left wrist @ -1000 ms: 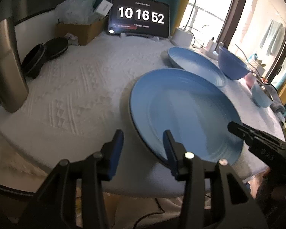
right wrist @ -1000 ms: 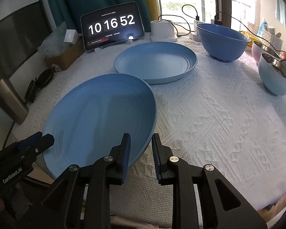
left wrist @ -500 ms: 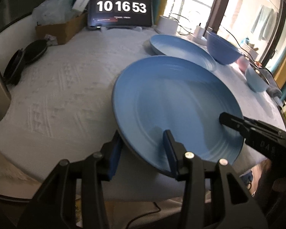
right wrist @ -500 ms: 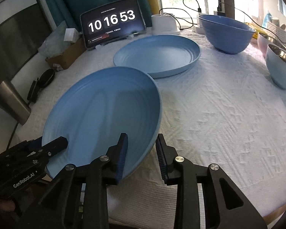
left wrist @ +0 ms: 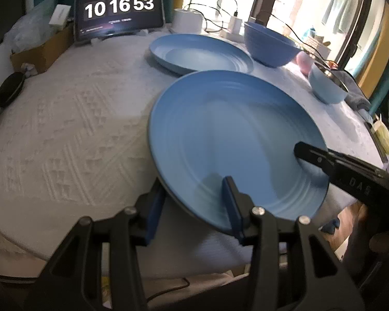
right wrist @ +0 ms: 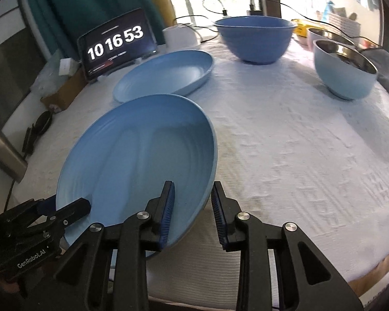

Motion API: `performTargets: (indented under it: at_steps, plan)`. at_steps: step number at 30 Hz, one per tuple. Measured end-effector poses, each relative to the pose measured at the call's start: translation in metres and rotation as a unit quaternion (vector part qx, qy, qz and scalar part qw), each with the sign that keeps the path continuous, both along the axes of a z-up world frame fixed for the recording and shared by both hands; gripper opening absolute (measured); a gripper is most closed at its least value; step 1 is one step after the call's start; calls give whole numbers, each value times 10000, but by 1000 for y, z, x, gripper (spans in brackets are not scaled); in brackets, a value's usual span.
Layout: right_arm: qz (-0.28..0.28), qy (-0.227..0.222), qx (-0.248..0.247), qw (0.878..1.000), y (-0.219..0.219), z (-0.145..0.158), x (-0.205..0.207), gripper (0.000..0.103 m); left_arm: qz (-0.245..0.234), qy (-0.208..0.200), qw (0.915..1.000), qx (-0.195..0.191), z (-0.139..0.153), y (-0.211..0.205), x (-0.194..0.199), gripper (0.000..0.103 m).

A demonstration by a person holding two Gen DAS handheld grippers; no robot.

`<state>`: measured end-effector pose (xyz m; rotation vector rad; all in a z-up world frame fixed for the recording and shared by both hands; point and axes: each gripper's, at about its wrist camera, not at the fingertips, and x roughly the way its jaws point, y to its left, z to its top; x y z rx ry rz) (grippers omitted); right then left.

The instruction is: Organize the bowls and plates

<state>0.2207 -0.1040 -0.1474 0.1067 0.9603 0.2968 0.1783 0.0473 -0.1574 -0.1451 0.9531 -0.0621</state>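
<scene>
we've got the near plate [left wrist: 228,140] lifted w/ both grippers on its near rim: left gripper [left wrist: 194,204] clamped at its left, right gripper [right wrist: 192,207] straddling its right, pads not pressing. far plate [left wrist: 199,53] lies straight beyond it, so we carry fwd.

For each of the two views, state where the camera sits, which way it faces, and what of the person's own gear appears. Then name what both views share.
Left wrist: sits on the left tool, looking forward and down across the table; its fingers straddle the near plate's rim; the right tool enters from the right.
Right wrist: sits on the right tool, facing the same way; its fingers straddle that plate's opposite rim; the left tool shows lower left.
Shared: both plates, far plate, large bowl, clock tablet.
</scene>
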Motion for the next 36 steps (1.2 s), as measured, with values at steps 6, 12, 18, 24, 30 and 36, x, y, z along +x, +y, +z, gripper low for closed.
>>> performTargets:
  at_steps: [6, 12, 18, 24, 30, 36]
  plan:
    - [-74, 39, 105, 9999, -11, 2, 2, 32, 18, 35, 10000, -4, 0, 0, 2, 47]
    - [-89, -37, 104, 9999, -16, 8, 5, 43, 136, -63, 9999, 1, 7, 2, -1, 49]
    - [-140, -161, 114, 9997, -22, 17, 8, 44, 224, -346, 9991, -78, 24, 8, -2, 54]
    - [-174, -331, 117, 9992, -25, 29, 12, 44, 229, -588, 9979, -175, 40, 10, 2, 63]
    - [-181, -483, 59, 9986, -27, 37, 16, 54, 267, -772, 9963, -270, 50, 16, 9, 67]
    - [-164, -540, 42, 9984, -27, 40, 24, 60, 323, -831, 9957, -253, 56, 21, 20, 68]
